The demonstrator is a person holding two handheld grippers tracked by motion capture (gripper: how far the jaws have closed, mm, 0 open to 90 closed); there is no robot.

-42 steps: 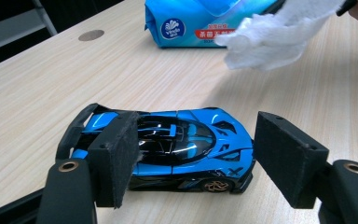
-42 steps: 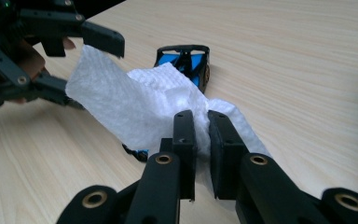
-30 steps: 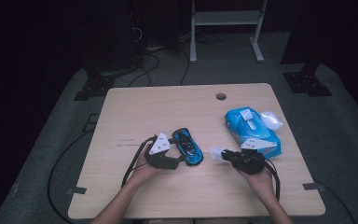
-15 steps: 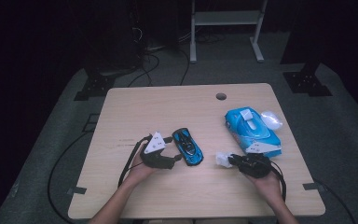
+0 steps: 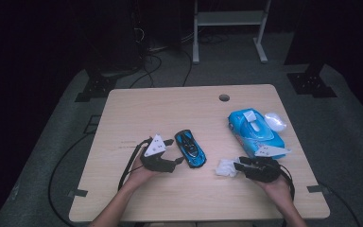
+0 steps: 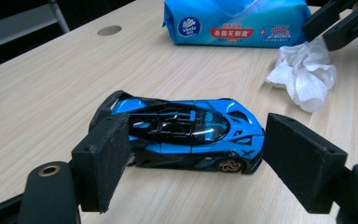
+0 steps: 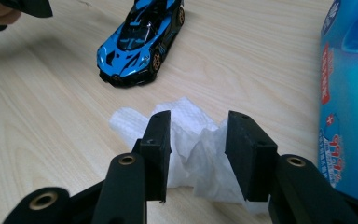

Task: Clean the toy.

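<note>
A blue and black toy car (image 5: 190,148) stands on the wooden table (image 5: 170,109). My left gripper (image 5: 176,151) is open just left of it. In the left gripper view the car (image 6: 186,135) lies side-on just beyond the wide-apart pads (image 6: 105,163). A crumpled white wipe (image 5: 227,167) rests on the table right of the car. My right gripper (image 5: 238,166) is at the wipe. In the right gripper view its jaws (image 7: 198,149) stand partly apart with the wipe (image 7: 191,140) bunched between them, and the car (image 7: 137,46) is farther off.
A blue pack of wet wipes (image 5: 255,132) lies at the right of the table, close beside my right gripper, with a white lump (image 5: 275,121) at its far side. A cable hole (image 5: 224,97) sits near the far edge. Cables trail off the near edge.
My right gripper has drawn back toward the near edge with the wipe, which now rests on the table. The left gripper has shifted slightly; the car has not moved.
</note>
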